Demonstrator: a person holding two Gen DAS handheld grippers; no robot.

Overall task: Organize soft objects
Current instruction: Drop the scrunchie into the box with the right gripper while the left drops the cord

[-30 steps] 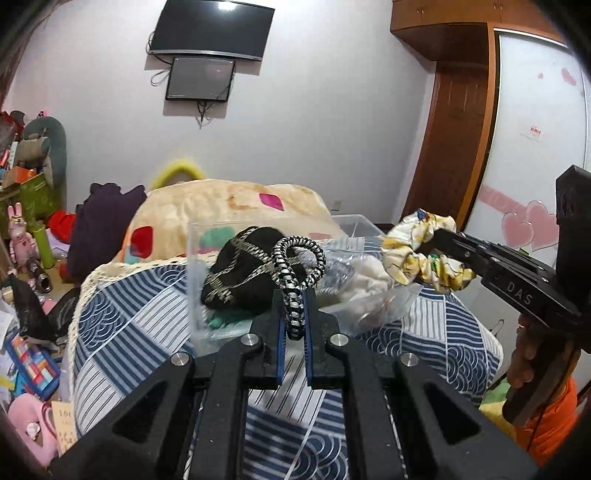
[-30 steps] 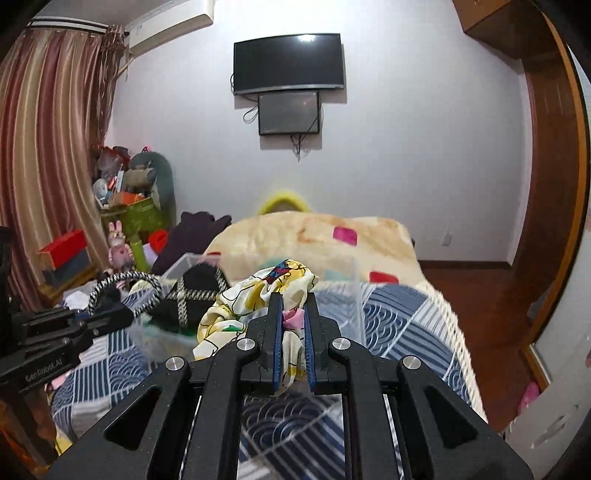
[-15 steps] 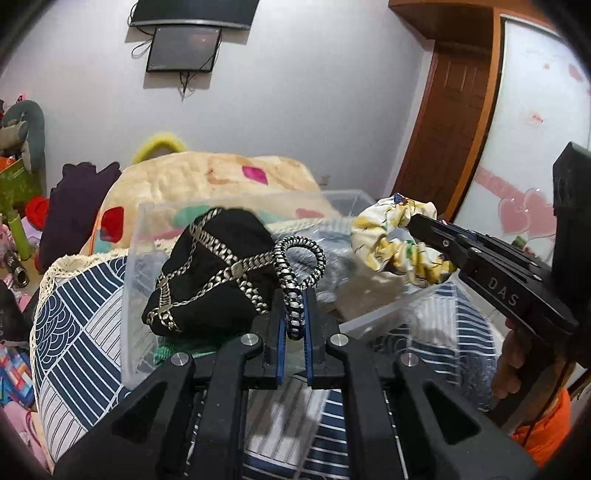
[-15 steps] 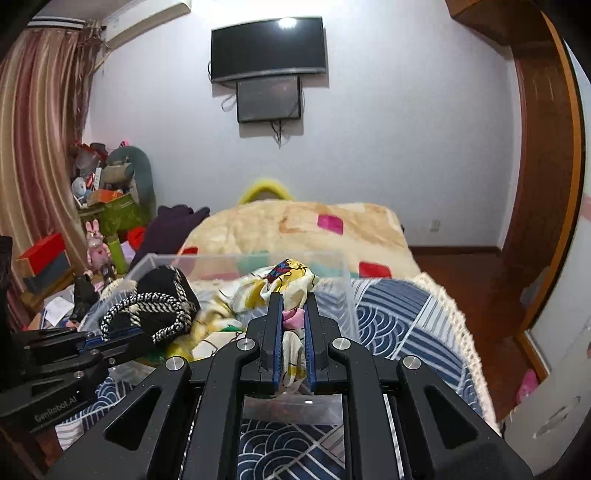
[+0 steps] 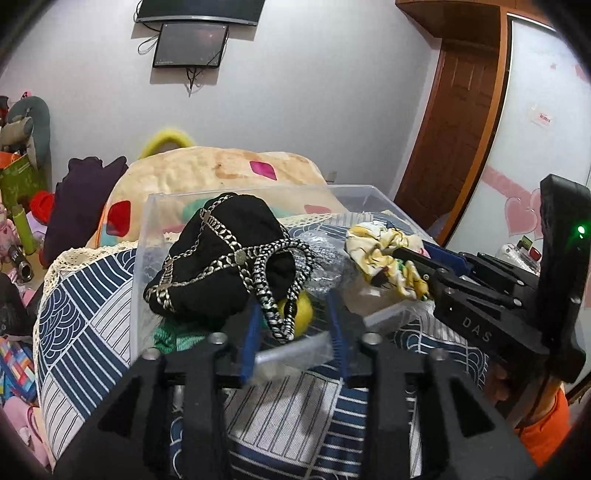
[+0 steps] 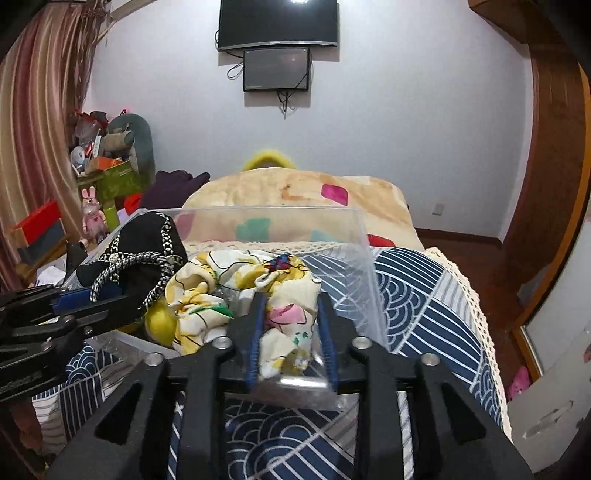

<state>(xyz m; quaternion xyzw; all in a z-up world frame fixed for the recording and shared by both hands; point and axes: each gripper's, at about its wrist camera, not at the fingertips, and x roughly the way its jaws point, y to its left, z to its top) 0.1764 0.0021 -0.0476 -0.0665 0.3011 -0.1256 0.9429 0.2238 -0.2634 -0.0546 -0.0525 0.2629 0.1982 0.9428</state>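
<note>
- Left wrist view: the left gripper [image 5: 293, 328] has its jaws spread wide, blue pads well apart. The black-and-white braided loop [image 5: 275, 284] hangs between them, leaning toward the left pad; can't tell if it actually touches.
- That loop drapes over a black fabric item with silver chains [image 5: 221, 258], which sits in the clear plastic bin [image 5: 142, 266] on top of something green and something yellow [image 5: 301, 308].
- The bin rests on the blue-and-white patterned bedspread [image 5: 85, 306].
- Right wrist view: the right gripper [image 6: 291, 328] is spread open too. The yellow floral scrunchie [image 6: 240, 284] lies between its pads, over the bin's near edge, with most of the fabric bunched inside the bin.
- From the left camera you can see the right gripper coming in from the right side, tips at the scrunchie.
- Behind the bed is a beige blanket with coloured patches [image 6: 295, 195] and a wall-mounted TV [image 6: 277, 24] with a smaller screen under it.
</note>
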